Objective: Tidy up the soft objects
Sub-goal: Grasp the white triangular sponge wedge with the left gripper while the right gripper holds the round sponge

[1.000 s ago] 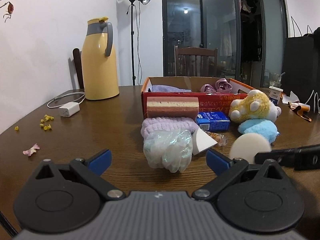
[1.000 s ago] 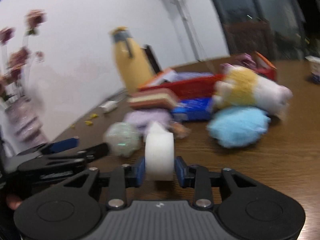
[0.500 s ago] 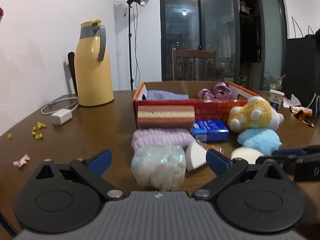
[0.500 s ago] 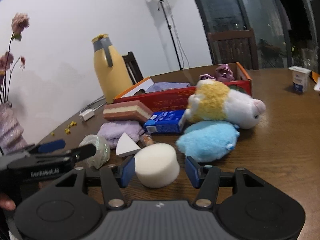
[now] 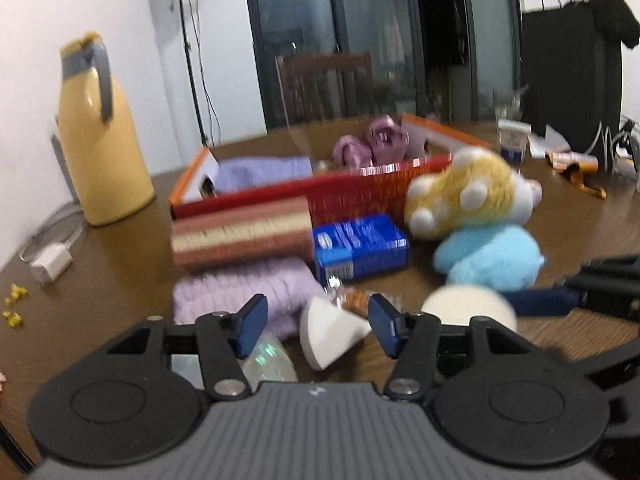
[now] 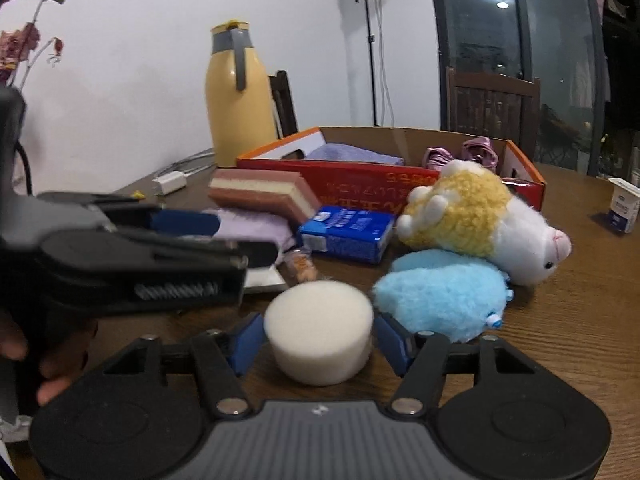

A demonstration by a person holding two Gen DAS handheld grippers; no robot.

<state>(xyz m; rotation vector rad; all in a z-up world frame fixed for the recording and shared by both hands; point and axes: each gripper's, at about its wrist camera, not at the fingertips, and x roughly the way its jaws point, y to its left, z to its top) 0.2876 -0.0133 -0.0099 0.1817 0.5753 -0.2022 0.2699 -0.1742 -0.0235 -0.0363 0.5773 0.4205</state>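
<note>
1. The left gripper [image 5: 313, 330] has its fingers spread apart with nothing clamped. The white wedge sponge [image 5: 328, 334] lies on the table [image 5: 120, 264] in the gap between them, nearer the right finger, touching neither as far as can be seen.
2. Under the left finger sits a shiny crumpled bag [image 5: 266, 360], partly hidden by the gripper body. Just beyond the fingertips lies a lilac knitted cloth [image 5: 240, 290], with a striped sponge block [image 5: 240, 236] and a blue packet [image 5: 360, 248] behind it.
3. Farther out stands the red box [image 5: 360, 188], holding purple cloth and pink pieces.
4. The right gripper [image 6: 318, 340] is open, its fingers either side of the round white sponge [image 6: 319, 338], which stands flat on the table. Both pads look very close to its sides; whether they touch it cannot be told.
5. Right of those fingers lies a blue plush toy [image 6: 440, 294], touching a yellow-and-white plush toy [image 6: 480, 216] behind it.
</note>
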